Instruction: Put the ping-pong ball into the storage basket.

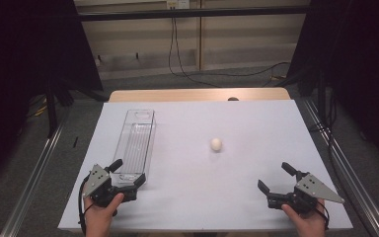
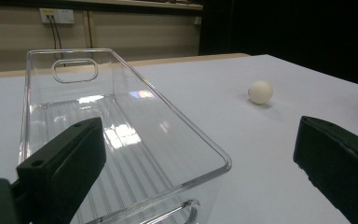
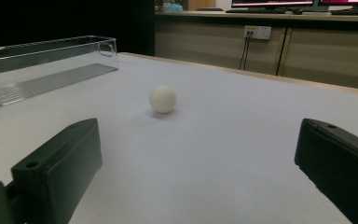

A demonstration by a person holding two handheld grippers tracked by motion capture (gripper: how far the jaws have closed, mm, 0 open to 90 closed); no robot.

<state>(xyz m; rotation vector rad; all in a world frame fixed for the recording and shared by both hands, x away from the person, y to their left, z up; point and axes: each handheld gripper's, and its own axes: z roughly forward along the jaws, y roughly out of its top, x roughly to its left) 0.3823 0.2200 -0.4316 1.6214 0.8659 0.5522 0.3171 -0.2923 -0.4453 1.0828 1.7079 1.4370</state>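
A white egg (image 1: 216, 144) lies on the white table cover, right of centre; it also appears as the egg (image 2: 260, 92) and the egg (image 3: 162, 99) in the gripper views. A long clear plastic bin (image 1: 136, 144) stands empty on the left, its near end at my left gripper (image 1: 128, 173). That gripper is open, one jaw over the bin's near rim (image 2: 200, 175), the other outside it. Near the front right edge, my right gripper (image 1: 276, 177) is open and empty, pointing toward the egg from a distance.
The white cover (image 1: 256, 118) spans a wooden table (image 1: 197, 94) whose far edge shows. Metal rails run along both sides on the floor. Cables (image 1: 177, 54) hang by the back wall. Dark curtains flank the area.
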